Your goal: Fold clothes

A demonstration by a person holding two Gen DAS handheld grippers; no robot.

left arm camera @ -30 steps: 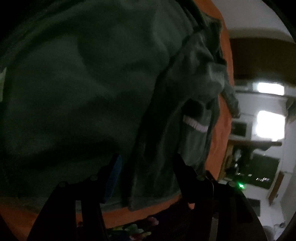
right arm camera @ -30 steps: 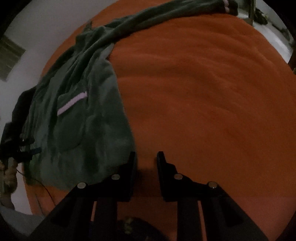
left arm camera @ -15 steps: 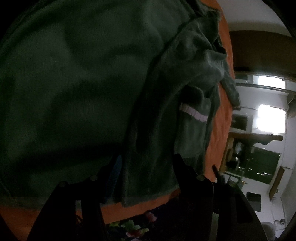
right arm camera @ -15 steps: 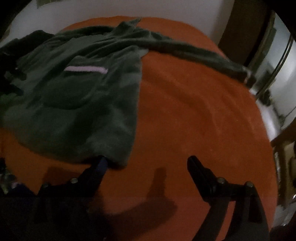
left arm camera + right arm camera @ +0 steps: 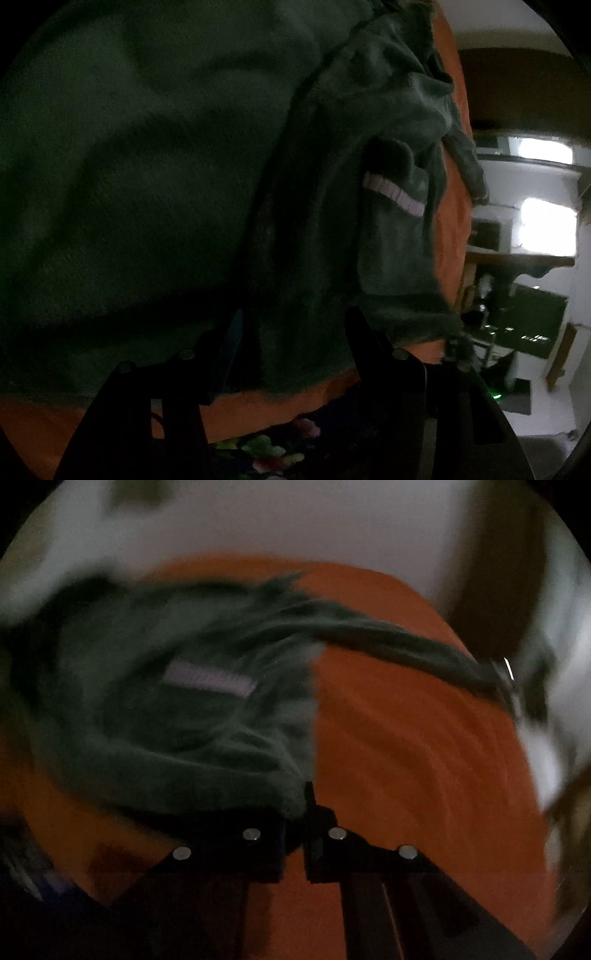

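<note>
A dark green fleece garment [image 5: 147, 184] lies spread on an orange bed cover [image 5: 448, 206]. Its pocket has a pale lilac stripe [image 5: 393, 192]. My left gripper [image 5: 295, 328] hovers open over the garment's near hem, with cloth beneath the gap and nothing pinched. In the blurred right wrist view, the same garment [image 5: 166, 731] lies left on the orange cover [image 5: 406, 746], and one sleeve [image 5: 406, 642] trails right. My right gripper [image 5: 301, 805] has its jaws closing, nearly together, with the garment's near corner pinched between them.
A floral cloth [image 5: 280, 450] hangs below the bed's near edge. Right of the bed are bright windows [image 5: 546, 229] and dark furniture [image 5: 532, 317]. A white wall [image 5: 295, 524] and a brown door or panel [image 5: 491, 572] stand behind the bed.
My right gripper rolled, opened wide beside the garment's corner, then closed on it. My left gripper slid a little along the hem and stayed open.
</note>
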